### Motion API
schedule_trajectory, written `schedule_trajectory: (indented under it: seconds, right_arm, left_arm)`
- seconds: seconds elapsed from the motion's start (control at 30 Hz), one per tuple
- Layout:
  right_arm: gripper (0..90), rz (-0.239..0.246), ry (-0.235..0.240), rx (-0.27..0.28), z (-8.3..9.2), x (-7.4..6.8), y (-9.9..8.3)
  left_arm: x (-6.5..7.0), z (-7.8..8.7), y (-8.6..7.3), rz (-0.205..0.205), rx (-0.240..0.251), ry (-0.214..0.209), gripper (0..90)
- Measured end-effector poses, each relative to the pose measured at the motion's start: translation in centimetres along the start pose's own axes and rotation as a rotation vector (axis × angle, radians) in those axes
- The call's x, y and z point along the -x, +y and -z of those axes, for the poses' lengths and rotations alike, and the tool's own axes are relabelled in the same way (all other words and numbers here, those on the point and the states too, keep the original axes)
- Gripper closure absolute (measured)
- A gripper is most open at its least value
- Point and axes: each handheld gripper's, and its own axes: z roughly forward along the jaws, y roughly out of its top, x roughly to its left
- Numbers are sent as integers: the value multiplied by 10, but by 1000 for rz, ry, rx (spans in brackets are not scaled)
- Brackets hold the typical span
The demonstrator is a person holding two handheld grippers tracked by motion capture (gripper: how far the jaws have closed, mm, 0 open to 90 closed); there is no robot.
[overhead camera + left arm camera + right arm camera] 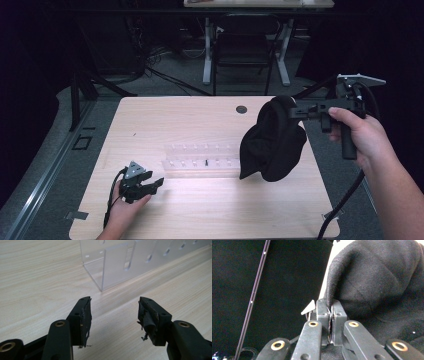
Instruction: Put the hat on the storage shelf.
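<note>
Above table (200,210), right gripper (295,111) pinching black cloth (272,142), hanging lengthwise downward

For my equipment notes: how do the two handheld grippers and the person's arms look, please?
Both grippers are black. The left gripper and right gripper each carry a grey three-cornered plate on top and trail a black cable. The right one has a pistol-style handle. Brass-coloured rivets sit at the jaw joints, and the left gripper's pads are worn and frayed. The forearms are bare, with no sleeves in view.

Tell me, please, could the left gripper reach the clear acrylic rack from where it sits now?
Probably yes. The left gripper rests low on the table with jaws open, the clear rack lies just ahead, and only bare wood lies between them.
</note>
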Motion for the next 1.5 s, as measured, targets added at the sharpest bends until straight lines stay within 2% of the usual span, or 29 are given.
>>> schedule_trajectory:
  seconds: [0.2,0.3,0.43,0.7,1.5]
  right_arm:
    - [877,4,7,4,-8,-2,11]
    - [877,-9,18,23,-15,-4,15]
    - [877,0,24,3,-23,-5,22]
    - [877,6,29,-1,-42,-10,33]
    - [877,12,32,-15,-86,-18,49]
  left_arm:
    - [0,0,0,3,6,-1,446]
    - [0,-1,0,3,5,-1,446]
    - [0,0,0,4,5,-6,446]
    - [0,1,0,-1,1,-10,446]
    - [-1,1,0,0,4,-12,446]
